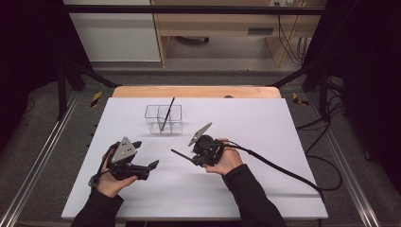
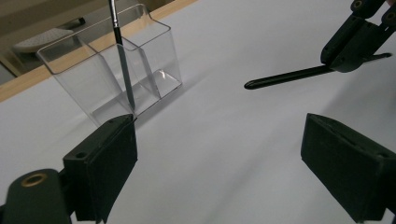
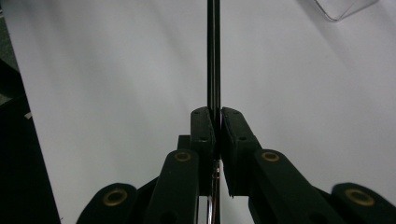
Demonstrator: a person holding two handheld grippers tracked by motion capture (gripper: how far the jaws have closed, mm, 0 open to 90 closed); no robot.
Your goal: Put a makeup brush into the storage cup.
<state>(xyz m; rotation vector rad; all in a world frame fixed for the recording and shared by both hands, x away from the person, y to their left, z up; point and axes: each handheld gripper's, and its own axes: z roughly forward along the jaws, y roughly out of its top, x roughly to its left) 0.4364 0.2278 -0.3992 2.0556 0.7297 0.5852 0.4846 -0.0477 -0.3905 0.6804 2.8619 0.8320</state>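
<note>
On a white tabletop (image 1: pixel 265 142), the right gripper (image 3: pixel 214 122) has its jaws clamped on a slim black pen (image 3: pixel 213 56). The left gripper (image 2: pixel 219 154) rests nearby, jaws apart. Behind stands a clear plastic two-compartment holder (image 1: pixel 163 118) with what looks like another dark pen (image 1: pixel 167 113) leaning inside.

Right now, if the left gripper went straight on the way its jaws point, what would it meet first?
Probably bare white table. The open left gripper aims between the clear organizer and the pen held by the right gripper; depth is unclear.
</note>
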